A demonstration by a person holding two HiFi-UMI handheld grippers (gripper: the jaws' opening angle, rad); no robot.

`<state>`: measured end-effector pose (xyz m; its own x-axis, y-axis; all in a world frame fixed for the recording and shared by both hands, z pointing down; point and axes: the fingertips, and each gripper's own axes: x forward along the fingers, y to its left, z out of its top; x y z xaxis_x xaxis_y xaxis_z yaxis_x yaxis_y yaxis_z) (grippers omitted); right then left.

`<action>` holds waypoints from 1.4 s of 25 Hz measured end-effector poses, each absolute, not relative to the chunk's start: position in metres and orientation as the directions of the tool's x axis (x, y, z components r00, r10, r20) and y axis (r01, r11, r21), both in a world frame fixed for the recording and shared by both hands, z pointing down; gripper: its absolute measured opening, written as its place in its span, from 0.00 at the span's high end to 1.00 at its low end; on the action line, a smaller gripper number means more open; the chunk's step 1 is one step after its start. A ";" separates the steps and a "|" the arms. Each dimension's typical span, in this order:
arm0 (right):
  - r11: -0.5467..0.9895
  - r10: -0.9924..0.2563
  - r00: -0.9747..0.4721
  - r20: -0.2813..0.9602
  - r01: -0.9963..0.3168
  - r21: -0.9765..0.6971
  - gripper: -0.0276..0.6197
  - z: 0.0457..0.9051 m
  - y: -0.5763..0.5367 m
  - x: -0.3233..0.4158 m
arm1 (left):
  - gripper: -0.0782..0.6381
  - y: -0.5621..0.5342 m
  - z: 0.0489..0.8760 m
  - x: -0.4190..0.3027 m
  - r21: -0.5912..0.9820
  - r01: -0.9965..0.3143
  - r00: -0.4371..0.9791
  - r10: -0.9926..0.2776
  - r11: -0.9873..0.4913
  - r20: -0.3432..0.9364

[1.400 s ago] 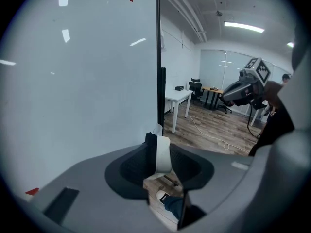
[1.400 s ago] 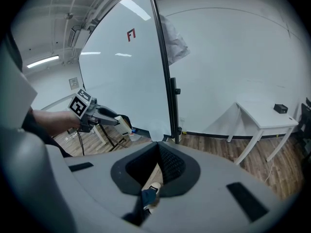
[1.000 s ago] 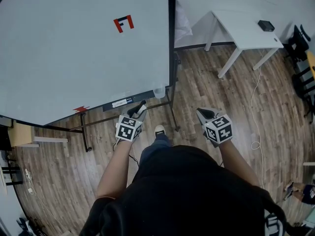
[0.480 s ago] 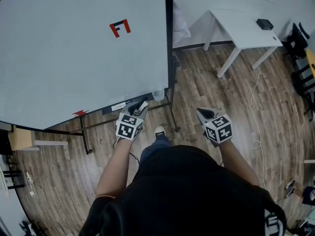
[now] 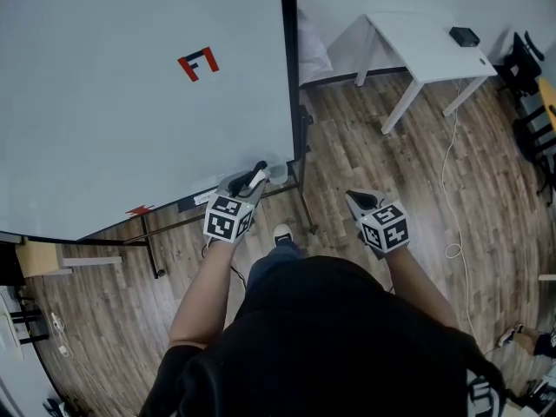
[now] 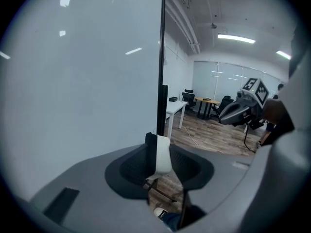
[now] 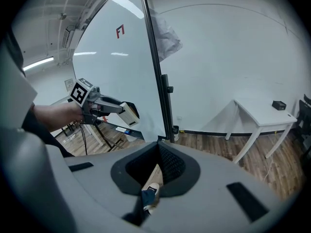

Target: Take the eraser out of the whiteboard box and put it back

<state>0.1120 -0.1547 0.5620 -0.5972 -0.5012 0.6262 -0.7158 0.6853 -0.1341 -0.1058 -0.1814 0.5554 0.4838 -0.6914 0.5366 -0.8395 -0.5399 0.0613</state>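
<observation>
Clearly the left gripper (image 5: 247,183) is clenched on the eraser (image 5: 255,177): in the left gripper view the white block with its dark felt side stands upright between the two jaw pads at the lower middle of the frame, pinched from both sides. In the head view that gripper sits just below the centre of the frame, at the lower right corner of the whiteboard (image 5: 130,102), and the eraser pokes out of its tip just beside the small translucent whiteboard box (image 5: 279,173) that hangs at that corner; whether eraser and box touch cannot be told. The eraser is outside the box, held in the air in front of the board's lower edge. The right gripper (image 5: 357,201) hovers to the right of centre, well apart from the board, its jaws drawn together with nothing between them; through the slit below them its own view shows only wooden floor (image 5: 365,146) and the toe of a shoe (image 5: 281,232). A red and black mark (image 5: 198,62) sits on the board at the upper left of the head view. At the upper right stands a white table (image 5: 417,50) with a small black object (image 5: 464,36) on its far end, and a pale cable (image 5: 448,181) trails across the planks on the right side.
</observation>
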 end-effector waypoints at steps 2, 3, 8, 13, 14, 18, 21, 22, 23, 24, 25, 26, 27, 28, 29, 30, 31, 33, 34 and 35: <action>0.681 -0.502 -0.594 0.629 -0.720 -0.136 0.96 0.563 -0.159 0.113 | 0.68 -0.188 0.555 -0.102 0.066 -0.834 0.494 -0.687 -0.548 0.533; 0.679 -0.503 -0.592 0.630 -0.721 -0.136 0.96 0.564 -0.161 0.113 | 0.68 -0.191 0.556 -0.101 0.068 -0.831 0.499 -0.684 -0.552 0.532; 0.672 -0.502 -0.586 0.635 -0.728 -0.141 0.96 0.568 -0.174 0.112 | 0.68 -0.207 0.561 -0.095 0.079 -0.817 0.518 -0.666 -0.571 0.537; 0.664 -0.500 -0.581 0.642 -0.733 -0.147 0.96 0.574 -0.186 0.109 | 0.68 -0.219 0.571 -0.092 0.100 -0.802 0.537 -0.639 -0.588 0.551; 0.662 -0.499 -0.580 0.644 -0.735 -0.148 0.96 0.575 -0.188 0.109 | 0.68 -0.221 0.573 -0.092 0.102 -0.800 0.539 -0.634 -0.591 0.554; 0.653 -0.499 -0.574 0.649 -0.742 -0.154 0.96 0.579 -0.195 0.109 | 0.68 -0.227 0.580 -0.088 0.115 -0.789 0.553 -0.616 -0.604 0.562; 0.646 -0.499 -0.568 0.655 -0.747 -0.155 0.96 0.583 -0.200 0.107 | 0.68 -0.234 0.585 -0.086 0.126 -0.777 0.569 -0.601 -0.617 0.561; 0.645 -0.499 -0.566 0.656 -0.748 -0.156 0.96 0.584 -0.201 0.106 | 0.68 -0.236 0.586 -0.086 0.129 -0.773 0.573 -0.596 -0.621 0.563; 0.644 -0.498 -0.566 0.657 -0.749 -0.156 0.96 0.584 -0.202 0.105 | 0.68 -0.237 0.587 -0.086 0.132 -0.770 0.576 -0.592 -0.624 0.564; 0.643 -0.498 -0.565 0.658 -0.750 -0.157 0.96 0.585 -0.202 0.104 | 0.68 -0.238 0.588 -0.086 0.133 -0.768 0.578 -0.588 -0.627 0.565; 0.642 -0.498 -0.564 0.659 -0.751 -0.157 0.96 0.585 -0.202 0.103 | 0.68 -0.238 0.589 -0.086 0.135 -0.765 0.581 -0.585 -0.629 0.566; 0.641 -0.499 -0.562 0.660 -0.752 -0.156 0.96 0.586 -0.203 0.102 | 0.68 -0.239 0.591 -0.085 0.138 -0.763 0.584 -0.581 -0.632 0.568; 0.639 -0.499 -0.560 0.661 -0.753 -0.156 0.96 0.587 -0.204 0.102 | 0.68 -0.240 0.593 -0.085 0.142 -0.760 0.587 -0.576 -0.634 0.569; 0.637 -0.499 -0.558 0.663 -0.755 -0.155 0.96 0.588 -0.204 0.101 | 0.68 -0.241 0.596 -0.084 0.146 -0.757 0.590 -0.570 -0.637 0.571; 0.635 -0.498 -0.556 0.665 -0.756 -0.156 0.96 0.589 -0.205 0.100 | 0.68 -0.241 0.599 -0.084 0.149 -0.753 0.594 -0.564 -0.641 0.574; 0.633 -0.498 -0.554 0.667 -0.758 -0.157 0.96 0.590 -0.205 0.099 | 0.68 -0.241 0.602 -0.083 0.152 -0.749 0.597 -0.557 -0.645 0.577; 0.631 -0.497 -0.552 0.669 -0.759 -0.158 0.96 0.591 -0.205 0.098 | 0.68 -0.241 0.605 -0.082 0.153 -0.744 0.600 -0.550 -0.650 0.581; 0.627 -0.496 -0.550 0.672 -0.762 -0.160 0.96 0.592 -0.205 0.096 | 0.68 -0.241 0.610 -0.081 0.157 -0.736 0.605 -0.536 -0.658 0.588; 0.626 -0.496 -0.548 0.674 -0.763 -0.160 0.96 0.592 -0.205 0.096 | 0.68 -0.241 0.613 -0.081 0.160 -0.733 0.608 -0.531 -0.661 0.591; 0.624 -0.496 -0.546 0.675 -0.765 -0.160 0.96 0.592 -0.204 0.096 | 0.68 -0.241 0.614 -0.080 0.163 -0.730 0.610 -0.525 -0.664 0.593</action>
<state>0.0958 -0.2045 0.5924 -0.5461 -0.4960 0.6752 -0.7647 0.6243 -0.1598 -0.0802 -0.2406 0.6145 0.6103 -0.5253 0.5930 -0.7298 -0.6639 0.1631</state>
